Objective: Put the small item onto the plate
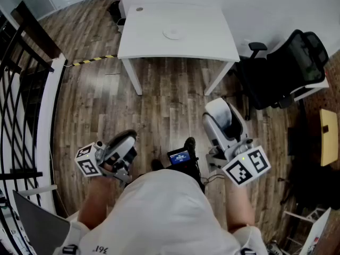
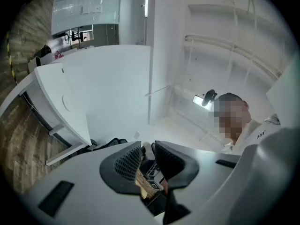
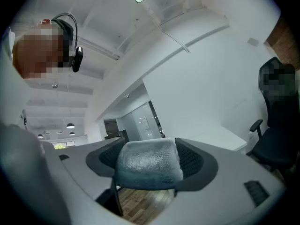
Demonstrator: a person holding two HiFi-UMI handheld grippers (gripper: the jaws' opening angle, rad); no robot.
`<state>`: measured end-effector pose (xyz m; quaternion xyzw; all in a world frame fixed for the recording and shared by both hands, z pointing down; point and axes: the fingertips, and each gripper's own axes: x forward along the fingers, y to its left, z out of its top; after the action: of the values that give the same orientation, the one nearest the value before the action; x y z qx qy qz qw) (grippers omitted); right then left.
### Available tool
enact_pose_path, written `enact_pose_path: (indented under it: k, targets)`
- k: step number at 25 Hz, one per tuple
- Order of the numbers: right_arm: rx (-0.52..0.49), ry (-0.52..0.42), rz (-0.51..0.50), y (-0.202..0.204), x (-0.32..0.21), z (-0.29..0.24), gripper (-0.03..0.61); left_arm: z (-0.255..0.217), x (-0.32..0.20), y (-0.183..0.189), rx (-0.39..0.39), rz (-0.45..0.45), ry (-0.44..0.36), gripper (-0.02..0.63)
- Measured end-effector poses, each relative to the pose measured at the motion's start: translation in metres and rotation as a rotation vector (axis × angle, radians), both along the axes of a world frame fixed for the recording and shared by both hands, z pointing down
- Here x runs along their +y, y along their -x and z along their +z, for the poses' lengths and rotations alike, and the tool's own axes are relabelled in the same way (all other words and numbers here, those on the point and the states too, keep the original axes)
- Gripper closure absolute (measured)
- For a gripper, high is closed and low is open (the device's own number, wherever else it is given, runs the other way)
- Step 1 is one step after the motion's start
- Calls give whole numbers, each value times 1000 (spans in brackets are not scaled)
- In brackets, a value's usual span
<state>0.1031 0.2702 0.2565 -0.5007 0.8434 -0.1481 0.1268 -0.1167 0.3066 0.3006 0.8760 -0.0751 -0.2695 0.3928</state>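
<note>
A white plate (image 1: 173,34) lies on the white table (image 1: 207,44), far ahead of me across the wooden floor. The small item (image 3: 147,165), a greyish block with a bubbly wrapped surface, sits between the jaws of my right gripper (image 3: 147,154), which are shut on it. In the head view that right gripper (image 1: 218,110) is held at waist height, pointing toward the table. My left gripper (image 1: 125,142) is lower left, well short of the table. Its dark pads (image 2: 131,162) stand close together with nothing between them.
A black office chair (image 1: 289,70) stands right of the table. A dark railing (image 1: 21,89) runs along the left. Yellow-black tape (image 1: 93,60) marks the floor near the table's left leg. A small round thing (image 1: 139,8) lies on the table's far left corner.
</note>
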Motion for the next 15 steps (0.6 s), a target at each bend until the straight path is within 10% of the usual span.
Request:
enact_pose_path:
  k: [15]
  targets:
    - [-14, -12, 3, 7, 4, -20, 261, -15, 10, -2, 19, 29, -9, 538]
